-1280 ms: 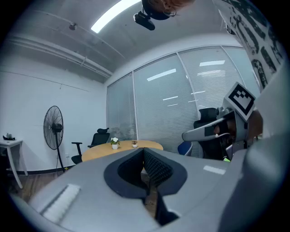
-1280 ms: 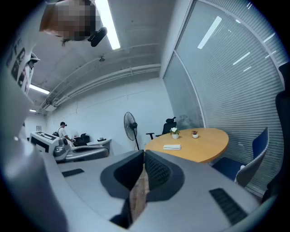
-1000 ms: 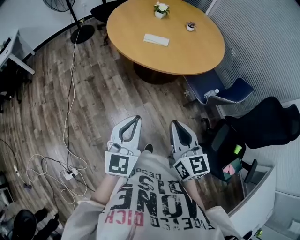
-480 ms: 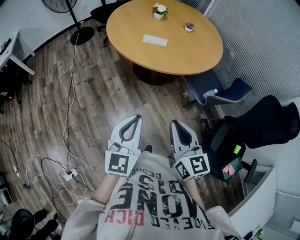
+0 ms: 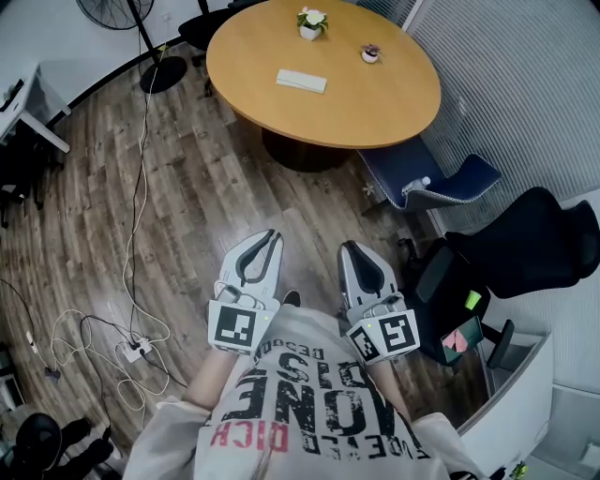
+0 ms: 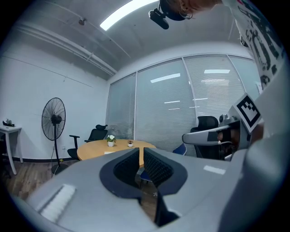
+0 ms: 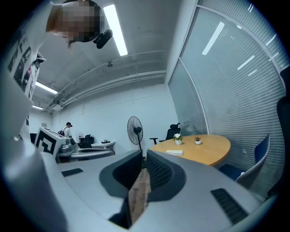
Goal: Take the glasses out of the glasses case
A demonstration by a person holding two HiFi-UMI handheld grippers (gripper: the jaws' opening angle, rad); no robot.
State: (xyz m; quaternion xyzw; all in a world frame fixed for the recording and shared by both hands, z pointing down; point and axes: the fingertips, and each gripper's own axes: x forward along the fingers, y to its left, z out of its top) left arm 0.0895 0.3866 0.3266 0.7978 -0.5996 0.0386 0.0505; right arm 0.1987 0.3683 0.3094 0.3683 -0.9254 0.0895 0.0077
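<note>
Up at twelve o'clock from our two grippers, well apart from them, we've got the round wooden desk (image 5: 375, 103), and on it lies the flat white glasses case (image 5: 301, 81), sitting on the desk's nine o'clock half, nothing touching it. At the case's twelve o'clock, near the far rim, stands a white flower pot (image 5: 309, 22); at its two o'clock, a small dark pot (image 5: 370, 53). Down here we hold the left gripper (image 5: 271, 235) over the wooden floor (image 5: 187, 206), and its jaws are clenched with nothing between them, just a sliver of floor showing through the slit. Same story for the right gripper (image 5: 348, 248): jaws clenched, empty, pointing toward the desk. Both sit just ahead of our printed shirt (image 5: 300, 412). A blue chair (image 5: 422, 183) sits at the desk's four o'clock, a black chair (image 5: 534, 244) at the right gripper's three o'clock, and white cables (image 5: 131, 347) trail across the floor at the left gripper's eight o'clock
</note>
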